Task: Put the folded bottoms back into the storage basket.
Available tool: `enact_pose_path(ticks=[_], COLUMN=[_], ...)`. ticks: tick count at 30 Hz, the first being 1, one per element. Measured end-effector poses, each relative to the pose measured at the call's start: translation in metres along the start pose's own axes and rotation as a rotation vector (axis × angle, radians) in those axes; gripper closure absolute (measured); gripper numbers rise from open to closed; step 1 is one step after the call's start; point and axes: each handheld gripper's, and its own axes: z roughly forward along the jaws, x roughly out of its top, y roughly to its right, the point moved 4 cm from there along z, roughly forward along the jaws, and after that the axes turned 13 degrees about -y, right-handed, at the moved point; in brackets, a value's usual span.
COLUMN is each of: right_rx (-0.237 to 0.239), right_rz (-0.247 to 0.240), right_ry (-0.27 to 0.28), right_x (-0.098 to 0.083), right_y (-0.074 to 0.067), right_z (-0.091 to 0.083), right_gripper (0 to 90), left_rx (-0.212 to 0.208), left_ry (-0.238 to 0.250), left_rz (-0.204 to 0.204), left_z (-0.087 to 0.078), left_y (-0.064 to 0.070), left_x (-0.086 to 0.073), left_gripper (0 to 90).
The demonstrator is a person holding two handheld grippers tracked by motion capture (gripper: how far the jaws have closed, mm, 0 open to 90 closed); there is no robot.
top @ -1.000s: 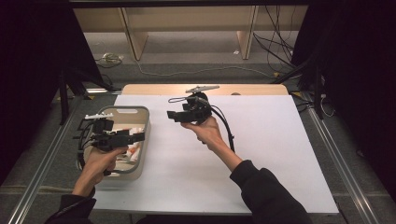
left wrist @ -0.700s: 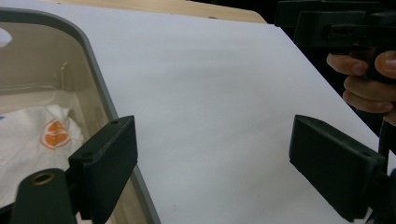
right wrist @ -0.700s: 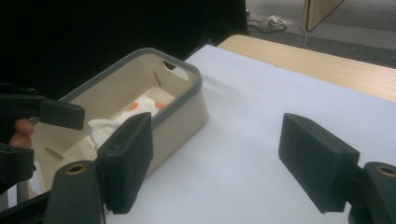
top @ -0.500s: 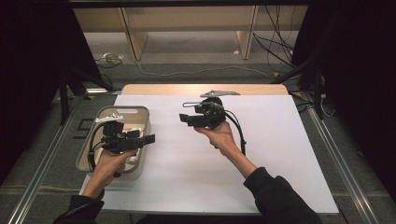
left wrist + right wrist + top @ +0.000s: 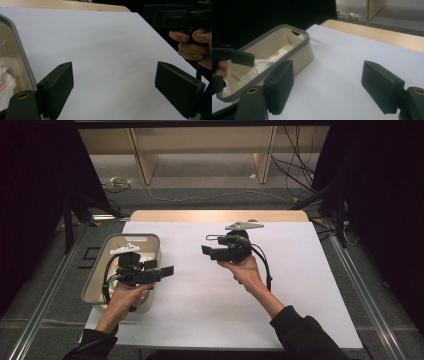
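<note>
My left gripper (image 5: 167, 270) hangs over the right-hand edge of the beige bin (image 5: 100, 270), its jaws spread wide with nothing between them but bare white worktop (image 5: 200, 305). In the left gripper view (image 5: 115, 82) the grey rim of the bin (image 5: 23, 62) runs just beside my left jaw, and inside it I can make out crumpled white material with a touch of orange (image 5: 5, 80); what it is I cannot tell.

My right gripper (image 5: 206, 250) is held above the middle of the worktop, well apart from the bin and pointing towards it, jaws also wide apart and empty. Along its jaws in the right gripper view (image 5: 328, 90) the bin (image 5: 304, 53) lies ahead and to the left, holding white packets or wrappers (image 5: 265, 62), one with an orange spot (image 5: 276, 53) and a bit of blue. My left gripper (image 5: 239, 58) reaches over the bin's near end there.

Between the two grippers the white sheet is bare. Beyond it a strip of wooden edge (image 5: 215, 215) shows at the far side.
</note>
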Motion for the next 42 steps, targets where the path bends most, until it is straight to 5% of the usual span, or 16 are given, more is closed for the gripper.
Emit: enact_pose_path(ticks=[42], right_rx=[-0.026], right_rz=[-0.025], right_ry=[0.04], right_x=[-0.034], right_y=[0.005], right_z=[-0.03], right_gripper=[21.4], left_rx=[-0.017], left_ry=[0.057], left_rz=[0.118], left_z=[0.01], left_y=[0.024], left_x=[-0.012], left_gripper=[10.5])
